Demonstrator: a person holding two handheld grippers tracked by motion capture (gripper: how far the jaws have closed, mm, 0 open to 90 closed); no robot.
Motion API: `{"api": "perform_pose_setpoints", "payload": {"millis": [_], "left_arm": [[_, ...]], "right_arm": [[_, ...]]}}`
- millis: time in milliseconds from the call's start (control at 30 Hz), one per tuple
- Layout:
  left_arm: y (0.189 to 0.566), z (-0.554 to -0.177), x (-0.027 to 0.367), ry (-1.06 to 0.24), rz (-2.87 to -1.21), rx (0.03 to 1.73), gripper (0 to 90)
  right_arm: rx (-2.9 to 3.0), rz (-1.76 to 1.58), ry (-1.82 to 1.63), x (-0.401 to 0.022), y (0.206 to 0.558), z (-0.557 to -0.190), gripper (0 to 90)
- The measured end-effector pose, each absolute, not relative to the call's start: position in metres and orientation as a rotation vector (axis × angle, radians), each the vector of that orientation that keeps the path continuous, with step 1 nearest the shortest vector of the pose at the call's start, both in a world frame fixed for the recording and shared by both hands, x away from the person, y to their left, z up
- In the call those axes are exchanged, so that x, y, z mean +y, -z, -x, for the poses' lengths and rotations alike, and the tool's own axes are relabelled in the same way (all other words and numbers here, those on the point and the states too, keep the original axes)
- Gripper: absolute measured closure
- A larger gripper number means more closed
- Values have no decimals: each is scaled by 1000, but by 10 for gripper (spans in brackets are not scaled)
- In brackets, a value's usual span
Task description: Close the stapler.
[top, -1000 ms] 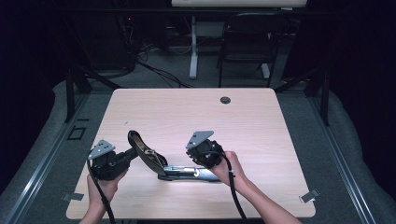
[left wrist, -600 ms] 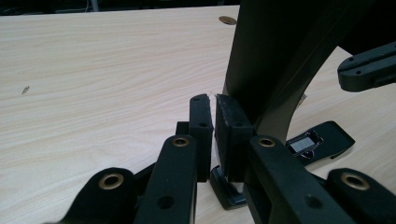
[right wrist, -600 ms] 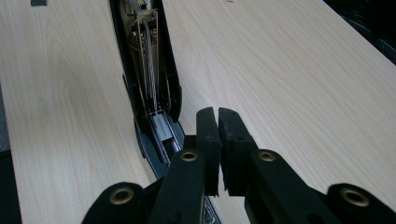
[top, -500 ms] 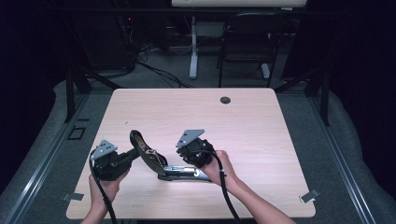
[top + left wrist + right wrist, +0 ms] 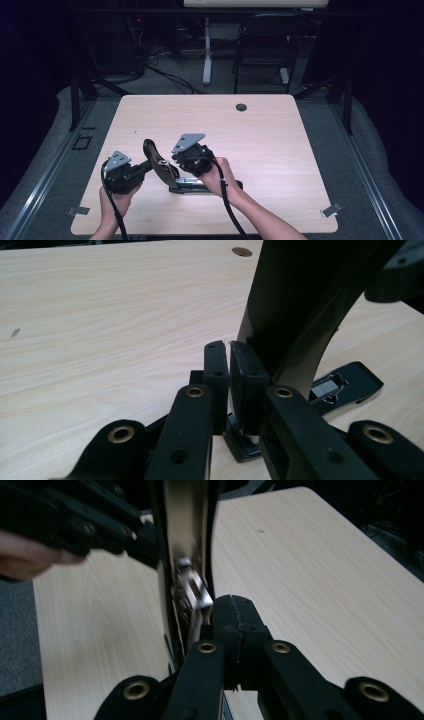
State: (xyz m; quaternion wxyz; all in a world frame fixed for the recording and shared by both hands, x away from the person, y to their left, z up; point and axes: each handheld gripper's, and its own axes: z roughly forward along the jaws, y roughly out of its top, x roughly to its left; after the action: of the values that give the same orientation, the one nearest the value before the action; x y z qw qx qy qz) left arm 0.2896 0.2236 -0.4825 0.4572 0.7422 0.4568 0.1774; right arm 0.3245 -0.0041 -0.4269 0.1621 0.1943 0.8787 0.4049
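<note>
A black stapler point(image 5: 212, 186) lies open on the table, its lid point(image 5: 156, 161) swung up and its base flat. My left gripper point(image 5: 146, 166) is shut at the lid's left side. In the left gripper view its pads point(image 5: 247, 385) meet beside the tall black lid point(image 5: 300, 305), and I see nothing between them. The base point(image 5: 347, 384) lies beyond. My right gripper point(image 5: 175, 159) is shut too, its tips against the lid from the right. The right gripper view has its closed tips point(image 5: 232, 607) next to the metal staple channel point(image 5: 192, 587), with the left gripper point(image 5: 100, 530) across from it.
The light wood table point(image 5: 280, 150) has a round cable hole point(image 5: 241, 107) near its far edge. A chair point(image 5: 265, 45) and a desk leg point(image 5: 206, 55) stand on the floor behind it. Two small clips point(image 5: 331, 210) lie at the near corners.
My right gripper has moved left and slightly up, from over the stapler's base to the raised lid. The left gripper and the lid have stayed where they were.
</note>
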Motion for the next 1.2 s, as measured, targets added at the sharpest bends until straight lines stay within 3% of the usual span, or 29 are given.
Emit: {"api": "perform_pose_setpoints", "payload": {"millis": [500,767,933,1200], "left_arm": [[486,-294,194,-420,-1895,1016,900],[492,-295,188,-388,-1934,999,900],[497,-299,188,-283,-1938,998,900],[500,-305,178,-263,-1971,989,900]], "right_arm": [[2468,-572,-1199,-13,423,-321,900],[2444,-629,-1259,-37,427,-318,900],[2419,-663,-1276,-55,432,-317,900],[2398,-731,-1231,-81,450,-312,900]]}}
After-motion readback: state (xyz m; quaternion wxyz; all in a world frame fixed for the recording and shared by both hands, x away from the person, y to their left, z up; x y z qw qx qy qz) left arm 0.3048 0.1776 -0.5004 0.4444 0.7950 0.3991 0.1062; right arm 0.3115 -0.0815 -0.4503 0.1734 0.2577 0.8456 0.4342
